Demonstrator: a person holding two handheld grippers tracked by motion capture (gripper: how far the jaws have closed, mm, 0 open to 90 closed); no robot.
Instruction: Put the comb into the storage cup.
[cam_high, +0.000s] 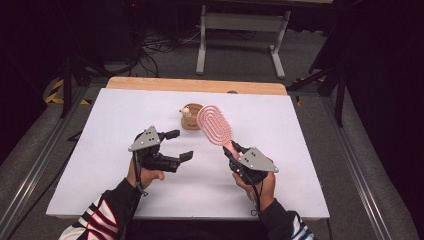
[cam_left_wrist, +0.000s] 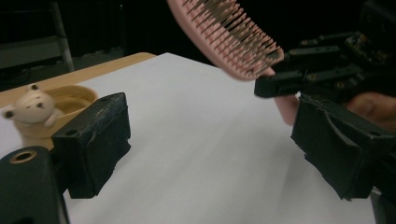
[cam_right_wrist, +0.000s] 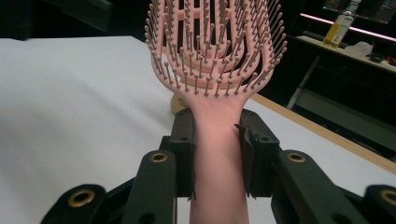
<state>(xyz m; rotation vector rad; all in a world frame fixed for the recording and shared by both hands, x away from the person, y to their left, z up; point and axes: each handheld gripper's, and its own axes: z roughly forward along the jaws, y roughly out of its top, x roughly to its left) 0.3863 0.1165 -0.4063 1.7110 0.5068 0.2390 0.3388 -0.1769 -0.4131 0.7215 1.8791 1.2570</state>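
Note:
A pink vented hairbrush (cam_high: 216, 125) is lifted above the white table, its handle clamped in my right gripper (cam_high: 234, 150), bristled head tilted up and away. In the right gripper view both pads squeeze the hairbrush (cam_right_wrist: 215, 70) handle, with the gripper (cam_right_wrist: 217, 154) shut on it. My left gripper (cam_high: 179, 145) hovers over the table's middle left, jaws wide apart and nothing between them. In the left gripper view its own gripper (cam_left_wrist: 210, 154) frames bare table, with the brush head (cam_left_wrist: 224, 35) and the right gripper (cam_left_wrist: 299, 77) beyond. A tan wooden dish with a small bear figure (cam_high: 190, 116) sits behind the brush.
The white table top (cam_high: 125, 115) has a bare wooden strip (cam_high: 195, 85) along its far edge. The bear dish (cam_left_wrist: 44, 109) stands close to my left jaw in the left gripper view. A white stand's legs (cam_high: 240, 30) rise on the floor behind the table.

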